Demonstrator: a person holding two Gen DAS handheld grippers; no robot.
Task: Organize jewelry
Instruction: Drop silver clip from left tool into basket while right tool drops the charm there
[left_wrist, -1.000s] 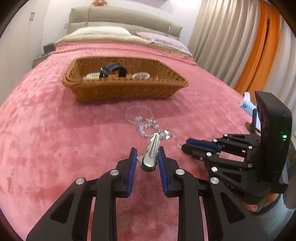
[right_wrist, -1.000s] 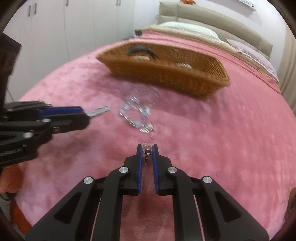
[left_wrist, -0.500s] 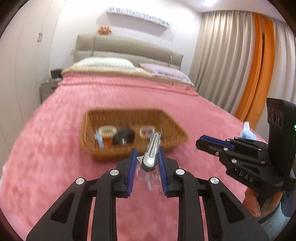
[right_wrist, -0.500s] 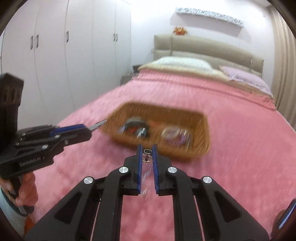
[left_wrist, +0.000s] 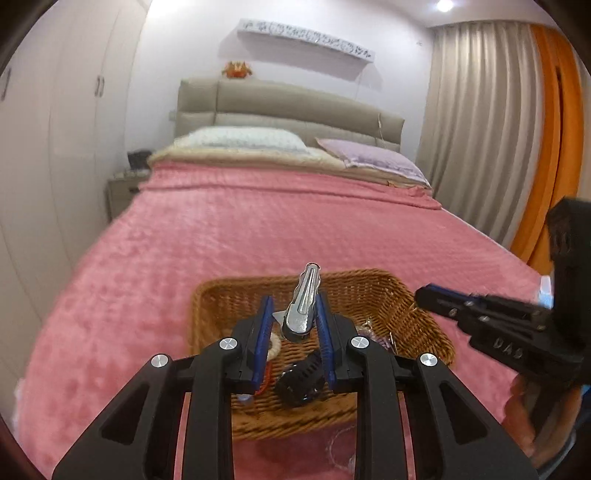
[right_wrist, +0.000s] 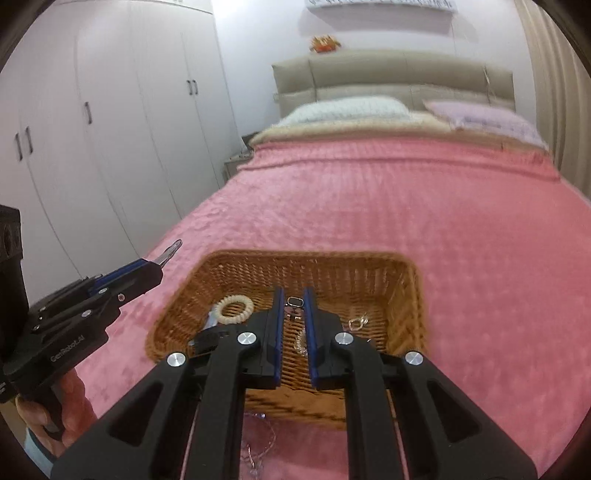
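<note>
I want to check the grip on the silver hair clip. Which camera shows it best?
The left wrist view: the silver hair clip stands large and sharp between the left gripper fingers, above the wicker basket. The right wrist view shows only its tip poking out.

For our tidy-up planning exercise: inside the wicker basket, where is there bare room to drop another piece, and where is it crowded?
The far half of the wicker basket, along its back wall, shows bare weave. The near half is crowded: a cream coil bracelet and a black watch at the near left, small gold pieces at the near right.
</note>
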